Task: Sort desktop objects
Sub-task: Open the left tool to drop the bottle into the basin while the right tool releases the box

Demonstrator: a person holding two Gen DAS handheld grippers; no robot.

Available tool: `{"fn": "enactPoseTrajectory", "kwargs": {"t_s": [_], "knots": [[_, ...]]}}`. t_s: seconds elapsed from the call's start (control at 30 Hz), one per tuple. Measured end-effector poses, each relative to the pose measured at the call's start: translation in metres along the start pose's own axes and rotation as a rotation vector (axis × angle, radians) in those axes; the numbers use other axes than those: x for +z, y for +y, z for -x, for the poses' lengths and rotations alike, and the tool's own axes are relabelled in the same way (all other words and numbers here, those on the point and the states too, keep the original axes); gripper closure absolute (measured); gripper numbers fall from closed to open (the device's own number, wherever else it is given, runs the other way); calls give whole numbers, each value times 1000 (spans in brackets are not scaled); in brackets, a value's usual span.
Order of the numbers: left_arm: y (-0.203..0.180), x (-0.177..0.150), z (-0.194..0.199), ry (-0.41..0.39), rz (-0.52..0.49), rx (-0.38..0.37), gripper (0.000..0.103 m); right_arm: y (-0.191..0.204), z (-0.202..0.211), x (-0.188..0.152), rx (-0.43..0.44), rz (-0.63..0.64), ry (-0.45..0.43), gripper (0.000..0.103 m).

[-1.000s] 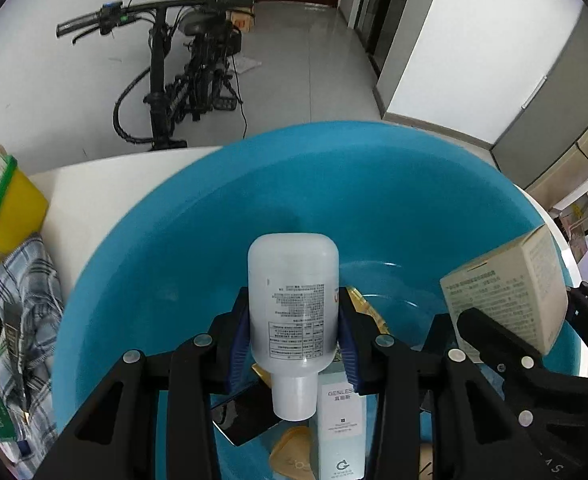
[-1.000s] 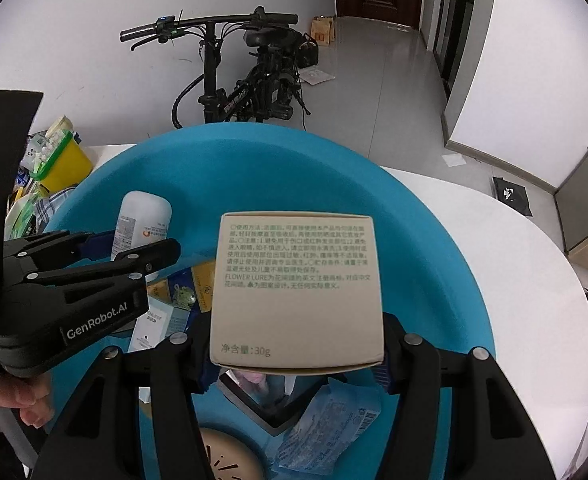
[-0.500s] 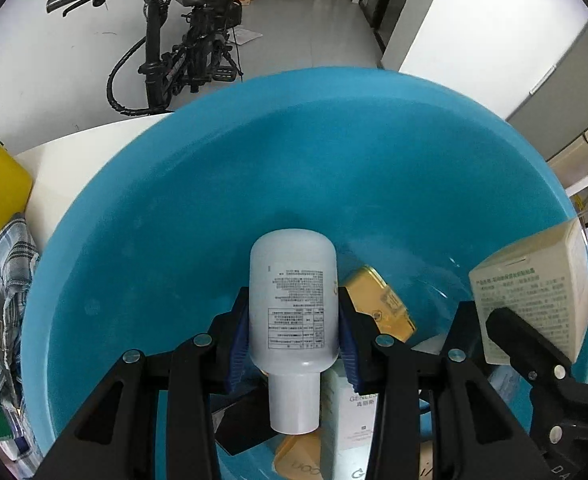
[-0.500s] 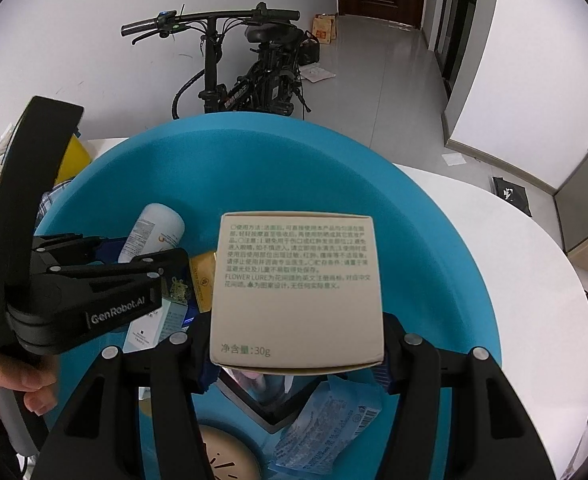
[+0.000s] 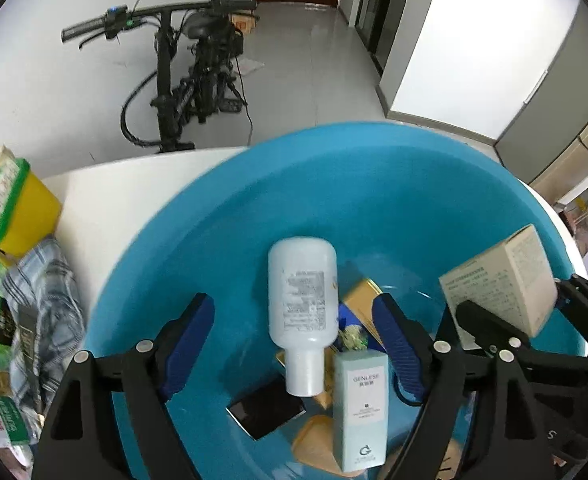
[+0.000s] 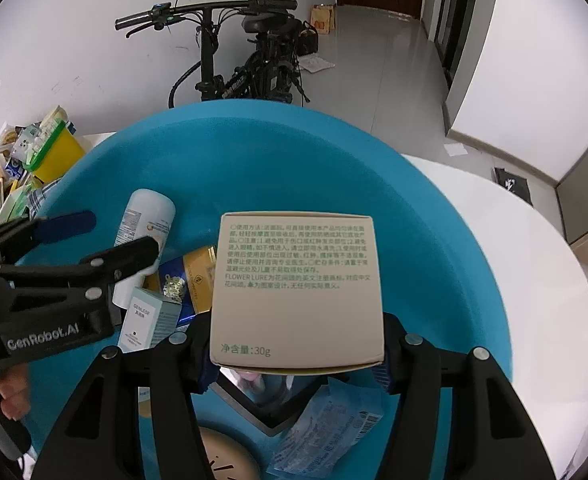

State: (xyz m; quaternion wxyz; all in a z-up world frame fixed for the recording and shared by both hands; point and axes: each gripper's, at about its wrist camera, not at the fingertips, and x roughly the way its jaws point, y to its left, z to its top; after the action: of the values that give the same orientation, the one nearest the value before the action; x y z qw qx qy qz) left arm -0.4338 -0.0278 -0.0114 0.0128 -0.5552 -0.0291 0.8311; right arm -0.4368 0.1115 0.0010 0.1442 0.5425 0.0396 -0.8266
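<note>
Your left tongs (image 5: pixel 294 336) gape over the round blue basin (image 5: pixel 221 216), one white plastic bottle (image 5: pixel 302 300) loose between them. Your right tongs (image 6: pixel 297 338) clamp one beige carton (image 6: pixel 297 284). In the basin: one mint box (image 5: pixel 360 396) at 6 o'clock, one gold tin (image 6: pixel 197 276). Yellow tub (image 5: pixel 29 216) on the counter (image 5: pixel 113 188) at 9 o'clock.

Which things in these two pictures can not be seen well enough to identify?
- Right wrist view: the dark tray-like object under the beige cardboard box; the box hides most of it.
- Right wrist view: the round beige disc, cut by the bottom edge.
- Left wrist view: the white plastic bottle, its label print blurred.
</note>
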Motion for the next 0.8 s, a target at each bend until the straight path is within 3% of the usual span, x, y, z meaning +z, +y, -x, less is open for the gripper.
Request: {"fn": "enactPoseTrajectory", "kwargs": {"t_s": [0.2, 0.33, 0.47, 0.63, 0.8], "knots": [[-3, -4, 0, -5, -15, 14, 20, 4, -18, 0, -38, 44, 100, 44], [-4, -5, -5, 12, -26, -2, 20, 2, -23, -1, -16, 22, 126, 41], [-4, -7, -2, -1, -18, 9, 20, 1, -14, -3, 2, 14, 101, 35], [-2, -5, 15, -66, -7, 13, 20, 9, 15, -5, -90, 63, -20, 19], [-4, -3, 34, -145, -17, 26, 20, 11, 40, -7, -106, 77, -102, 16]]}}
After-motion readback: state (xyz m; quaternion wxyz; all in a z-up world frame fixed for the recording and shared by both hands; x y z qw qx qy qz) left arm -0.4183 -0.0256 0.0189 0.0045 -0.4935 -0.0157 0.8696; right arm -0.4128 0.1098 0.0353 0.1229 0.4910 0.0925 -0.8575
